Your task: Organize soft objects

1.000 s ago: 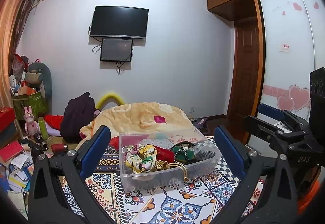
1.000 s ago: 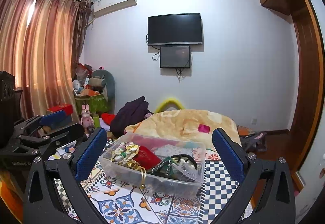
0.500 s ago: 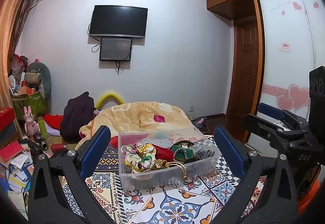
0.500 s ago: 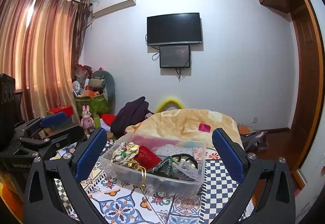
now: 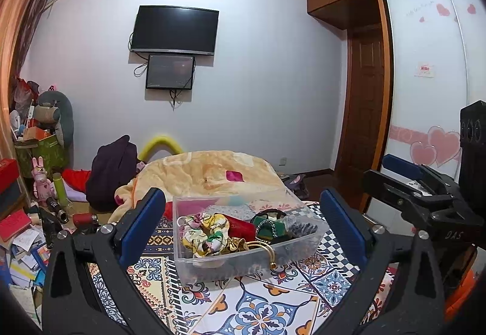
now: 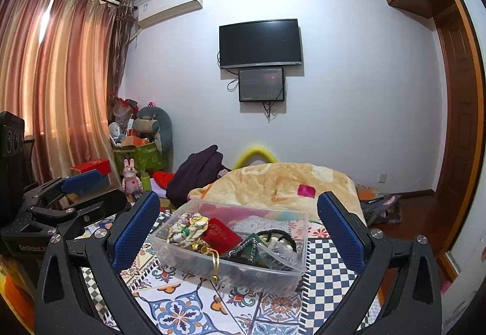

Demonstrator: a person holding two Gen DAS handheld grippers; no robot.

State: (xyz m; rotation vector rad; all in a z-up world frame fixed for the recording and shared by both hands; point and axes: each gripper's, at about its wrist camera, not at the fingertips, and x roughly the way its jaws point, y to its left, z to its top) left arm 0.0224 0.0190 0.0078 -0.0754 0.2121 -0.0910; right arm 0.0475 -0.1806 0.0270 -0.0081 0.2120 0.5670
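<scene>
Looks nearly done: scrunchie (image 5: 204,228) and pouches already sit in the clear bin (image 5: 243,256) mid-frame. Both left tongs (image 5: 243,225) and right tongs (image 6: 238,224) gape wide, holding nothing.

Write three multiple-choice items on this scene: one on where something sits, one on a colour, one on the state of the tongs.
1. Where does the floral scrunchie lie?
A. in the clear plastic bin
B. on the orange blanket
C. on the floor

2. What colour is the pouch beside it?
A. blue
B. red
C. white

3. How do the left tongs and right tongs stand?
A. both shut on cloth
B. one shut, one open
C. both open, holding nothing

Key: 1 A, it rests inside the bin's walls; 2 B, both views show red fabric; 3 C, each pair's blue pads are spread wide with nothing between them.
</scene>
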